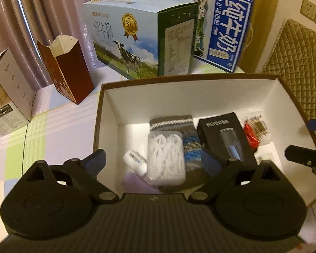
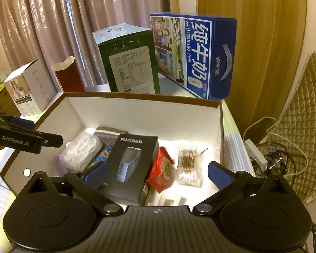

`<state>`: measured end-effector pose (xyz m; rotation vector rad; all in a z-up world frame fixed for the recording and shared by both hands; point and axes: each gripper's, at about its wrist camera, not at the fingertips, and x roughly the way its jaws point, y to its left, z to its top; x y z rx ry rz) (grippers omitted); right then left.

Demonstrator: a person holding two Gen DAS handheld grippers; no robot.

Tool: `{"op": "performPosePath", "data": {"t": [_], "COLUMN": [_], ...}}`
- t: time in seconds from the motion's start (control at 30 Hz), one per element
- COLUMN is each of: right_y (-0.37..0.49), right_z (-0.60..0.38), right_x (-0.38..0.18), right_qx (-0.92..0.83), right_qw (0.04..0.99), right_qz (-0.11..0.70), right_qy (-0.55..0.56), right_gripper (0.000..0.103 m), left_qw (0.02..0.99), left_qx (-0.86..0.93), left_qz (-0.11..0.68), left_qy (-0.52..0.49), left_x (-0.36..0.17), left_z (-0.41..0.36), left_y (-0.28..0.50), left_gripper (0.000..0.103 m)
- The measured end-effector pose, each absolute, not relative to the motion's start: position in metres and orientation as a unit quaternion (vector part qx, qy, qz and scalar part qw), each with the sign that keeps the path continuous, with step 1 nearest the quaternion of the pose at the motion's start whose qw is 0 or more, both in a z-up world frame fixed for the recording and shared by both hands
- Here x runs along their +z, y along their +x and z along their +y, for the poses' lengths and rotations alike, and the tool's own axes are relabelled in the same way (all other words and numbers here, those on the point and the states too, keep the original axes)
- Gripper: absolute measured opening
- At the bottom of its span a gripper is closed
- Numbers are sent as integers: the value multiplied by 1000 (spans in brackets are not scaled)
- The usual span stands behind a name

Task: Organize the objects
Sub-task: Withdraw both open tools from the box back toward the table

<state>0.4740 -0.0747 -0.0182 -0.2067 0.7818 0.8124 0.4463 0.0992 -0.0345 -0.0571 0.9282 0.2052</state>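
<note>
A brown-rimmed white storage box (image 1: 111,101) (image 2: 137,107) sits on the table. Inside lie a clear case of white floss picks (image 1: 166,158) (image 2: 80,151), a striped knit sock (image 1: 179,124), a small white item (image 1: 134,162), a black FLYCO shaver box (image 1: 223,135) (image 2: 130,164), a red packet (image 1: 250,135) (image 2: 161,168) and a pack of cotton swabs (image 1: 259,126) (image 2: 188,164). My left gripper (image 1: 155,162) is open and empty above the box's left half. My right gripper (image 2: 155,172) is open and empty above its right half.
Two milk cartons (image 1: 141,35) (image 1: 221,29) stand behind the box. A dark red open carton (image 1: 67,69) and a white open carton (image 1: 10,97) stand at the left. A quilted chair back (image 1: 297,67) is at the right, with a power strip and cables (image 2: 257,154) below it.
</note>
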Motion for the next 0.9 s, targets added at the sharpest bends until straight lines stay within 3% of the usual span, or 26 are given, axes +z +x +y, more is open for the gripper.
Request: {"op": "performPosePath", "data": {"t": [0.9], "right_y": [408], "right_z": [-126], "right_x": [10], "right_qx": [357], "right_qw": [852], "right_qz": [380], "right_qy": [-40], "right_gripper": [101], "left_qw": [893], "left_qx": [64], "left_qz": [443], "left_qy": [-52], "left_x": [8], "left_z": [48], "left_y": [355], "left_gripper": [99]}}
